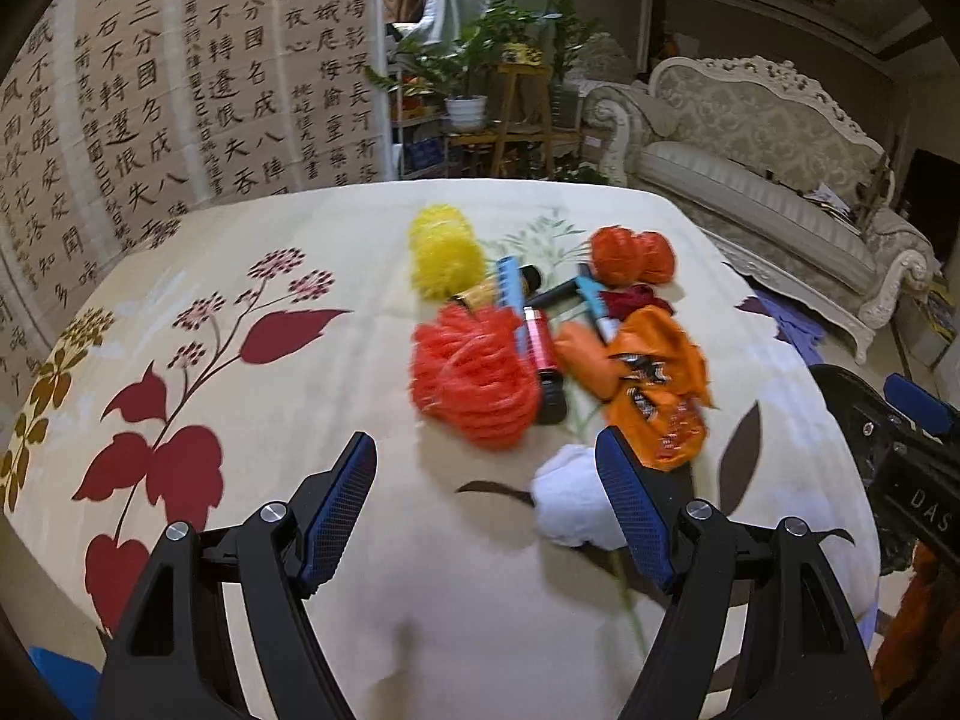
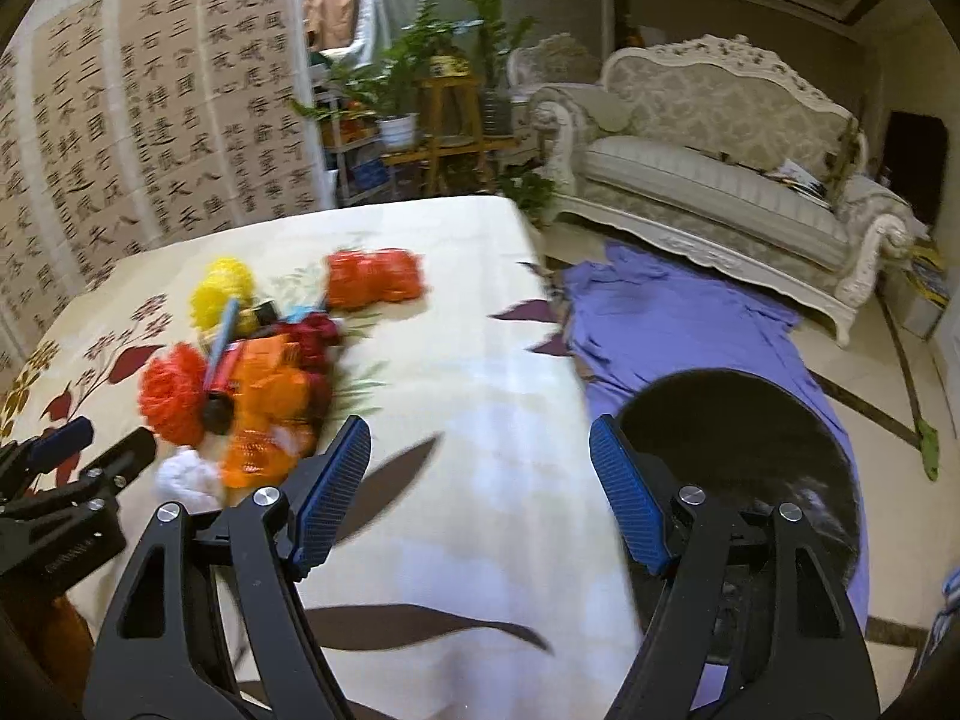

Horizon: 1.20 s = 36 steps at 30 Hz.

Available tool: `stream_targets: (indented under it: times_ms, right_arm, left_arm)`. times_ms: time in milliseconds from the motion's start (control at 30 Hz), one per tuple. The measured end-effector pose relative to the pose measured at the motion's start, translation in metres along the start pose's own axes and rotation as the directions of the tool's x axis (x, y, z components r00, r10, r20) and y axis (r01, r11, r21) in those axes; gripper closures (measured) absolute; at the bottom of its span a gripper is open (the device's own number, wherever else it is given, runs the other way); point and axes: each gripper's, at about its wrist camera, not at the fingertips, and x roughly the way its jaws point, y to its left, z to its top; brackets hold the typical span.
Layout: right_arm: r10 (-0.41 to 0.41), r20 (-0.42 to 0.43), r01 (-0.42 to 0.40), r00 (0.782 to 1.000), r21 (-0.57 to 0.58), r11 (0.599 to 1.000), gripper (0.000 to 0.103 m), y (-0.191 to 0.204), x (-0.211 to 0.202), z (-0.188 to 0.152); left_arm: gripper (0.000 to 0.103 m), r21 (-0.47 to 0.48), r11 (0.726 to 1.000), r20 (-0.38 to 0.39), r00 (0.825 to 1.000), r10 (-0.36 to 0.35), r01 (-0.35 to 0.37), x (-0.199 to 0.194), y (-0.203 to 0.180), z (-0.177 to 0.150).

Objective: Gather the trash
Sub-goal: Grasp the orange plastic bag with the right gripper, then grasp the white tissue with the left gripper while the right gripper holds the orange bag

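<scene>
We log: left gripper (image 1: 486, 492) and right gripper (image 2: 480, 480), jaws released, empty, above the tabletop (image 1: 300, 420); trash pile (image 1: 540, 330) ahead; black bin (image 2: 750, 438) beside.

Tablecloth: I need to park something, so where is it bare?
Free: the tablecloth from the pile to its edge by the black bin, and the red-leaf print. Crowded: the pile and white wad.

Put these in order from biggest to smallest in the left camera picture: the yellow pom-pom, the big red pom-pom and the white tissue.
1. Big red pom-pom.
2. Yellow pom-pom and white tissue: they look alike; the tissue is nearer and partly hidden.
</scene>
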Motion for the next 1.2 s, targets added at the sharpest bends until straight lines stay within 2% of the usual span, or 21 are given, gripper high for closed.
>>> stream_targets:
  times_ms: [267, 500, 533, 600, 667, 967, 1200]
  right_arm:
    - [0.078, -0.016, -0.079, 0.997, -0.074, 0.994, 0.029, 0.044, 0.011, 0.010]
    - [0.088, -0.047, -0.093, 0.995, -0.125, 0.988, 0.029, 0.076, 0.032, 0.012]
    - [0.086, -0.054, -0.092, 0.995, -0.127, 0.988, 0.029, 0.077, 0.036, 0.013]
    - [0.086, -0.071, -0.095, 0.994, -0.131, 0.987, 0.043, 0.080, 0.043, 0.011]
    - [0.099, -0.098, -0.111, 0.990, -0.123, 0.986, 0.065, 0.080, 0.050, 0.009]
    - [0.109, -0.074, -0.116, 0.991, -0.102, 0.988, 0.066, 0.072, 0.039, 0.010]
    - [0.067, -0.047, -0.071, 0.997, -0.089, 0.994, 0.066, 0.049, 0.026, 0.009]
  left_arm:
    - [0.030, -0.049, 0.997, 0.005, 0.998, 0.068, -0.068, 0.002, 0.039, -0.002]
    - [0.030, -0.099, 0.987, -0.017, 0.992, 0.125, -0.126, 0.011, 0.076, -0.003]
    - [0.030, -0.103, 0.987, -0.020, 0.992, 0.125, -0.126, 0.012, 0.079, -0.004]
    - [0.030, -0.110, 0.986, -0.028, 0.992, 0.120, -0.122, 0.014, 0.082, -0.005]
    - [0.030, -0.114, 0.987, -0.032, 0.993, 0.112, -0.115, 0.016, 0.083, -0.006]
    - [0.029, -0.095, 0.993, -0.034, 0.997, 0.067, -0.070, 0.018, 0.068, -0.006]
    - [0.029, -0.067, 0.997, -0.027, 0.999, 0.028, -0.030, 0.015, 0.045, -0.004]
